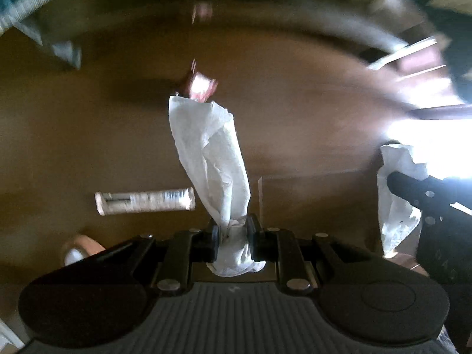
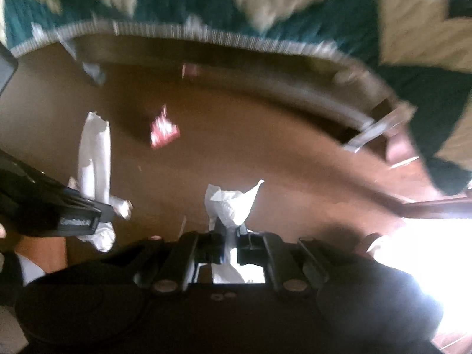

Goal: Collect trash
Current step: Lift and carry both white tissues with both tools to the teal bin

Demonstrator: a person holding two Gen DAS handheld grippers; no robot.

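Above the brown counter (image 1: 88,135), both grippers point down, each carrying paper trash. Left gripper (image 1: 233,237): jaws clamped on one end of a long white paper napkin (image 1: 212,159), pinched to a narrow waist between the pads; the rest hangs free toward the counter, touching nothing. Right gripper (image 2: 228,240): jaws closed on a smaller crumpled white tissue (image 2: 233,203), which fans out past the fingertips.

Handling, as judged: both pieces very light, soft, limp, no stiffness. They compress to almost nothing, so a full squeeze is needed; a bunched end or fold gives more to bite than a single-ply edge. Tear risk if snagged or tugged; slipping is unlikely while pinched.

On the counter: a red wrapper (image 2: 163,131), flat and probably crinkly, best taken by a raised edge; a white printed tube or roll (image 1: 144,200) lying on its side, likely stiffer and prone to rolling. Patterned teal rug (image 2: 265,14) beyond the counter rim. Views motion-blurred.
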